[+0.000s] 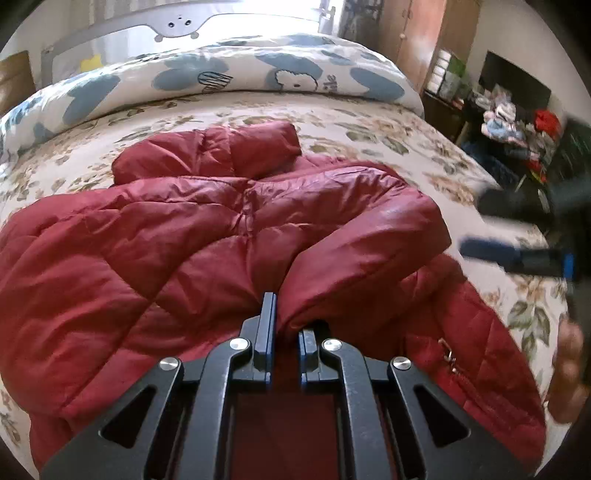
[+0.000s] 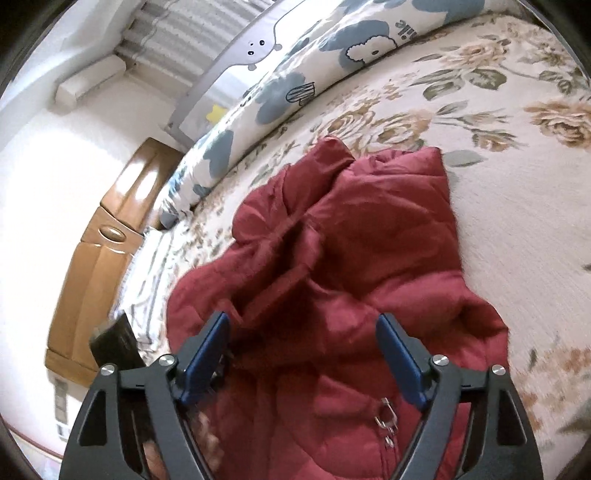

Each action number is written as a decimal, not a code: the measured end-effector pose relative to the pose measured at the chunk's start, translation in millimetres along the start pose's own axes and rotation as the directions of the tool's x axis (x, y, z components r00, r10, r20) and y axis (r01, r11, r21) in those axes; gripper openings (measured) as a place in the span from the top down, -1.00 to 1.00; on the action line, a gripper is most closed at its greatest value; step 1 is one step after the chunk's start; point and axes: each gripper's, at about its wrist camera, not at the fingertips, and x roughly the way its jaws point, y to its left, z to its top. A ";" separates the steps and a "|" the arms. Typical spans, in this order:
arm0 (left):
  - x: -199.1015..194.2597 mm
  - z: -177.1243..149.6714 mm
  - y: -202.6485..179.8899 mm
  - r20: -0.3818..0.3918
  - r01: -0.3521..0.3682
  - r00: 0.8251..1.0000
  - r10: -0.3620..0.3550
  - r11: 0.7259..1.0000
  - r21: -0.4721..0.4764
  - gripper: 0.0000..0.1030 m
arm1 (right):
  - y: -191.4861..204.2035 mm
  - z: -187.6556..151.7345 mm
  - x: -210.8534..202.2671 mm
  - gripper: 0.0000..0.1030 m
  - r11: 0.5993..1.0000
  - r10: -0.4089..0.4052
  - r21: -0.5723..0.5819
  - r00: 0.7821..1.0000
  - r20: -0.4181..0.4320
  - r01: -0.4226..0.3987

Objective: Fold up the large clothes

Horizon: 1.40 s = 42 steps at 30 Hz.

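A dark red quilted puffer jacket [image 1: 207,236] lies crumpled on the floral bedspread [image 1: 369,125]. My left gripper [image 1: 288,325] is shut on a fold of the jacket and holds it up over the rest of the garment. My right gripper [image 2: 303,325] is open and empty, hovering just above the jacket [image 2: 351,251], with its blue pads wide apart. The jacket's metal zipper pull [image 2: 386,415] lies near the right gripper's base. In the left wrist view the right gripper shows blurred at the right edge [image 1: 517,254].
A rolled white duvet with blue flowers [image 1: 229,77] lies across the far side of the bed, before a grey bed rail [image 1: 177,26]. A wooden bedside cabinet [image 2: 107,251] stands left of the bed. Cluttered dark shelves [image 1: 517,129] stand to the right.
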 end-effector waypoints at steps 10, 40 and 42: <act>2.8 -2.2 1.7 -0.024 0.013 1.000 -0.013 1.000 -0.011 0.83 | -9.5 19.7 66.0 0.19 0.997 0.058 0.065 0.994 -0.095 -0.052; 3.1 3.9 134.0 -0.141 -0.106 0.987 0.071 0.961 -0.257 0.08 | -19.4 8.1 27.6 0.34 0.955 -0.269 -0.102 0.958 0.103 0.280; 6.2 -0.9 133.2 -0.144 -0.114 0.986 0.079 0.960 -0.256 0.08 | -2.9 5.4 10.9 0.30 0.933 -0.310 -0.133 0.933 0.181 0.335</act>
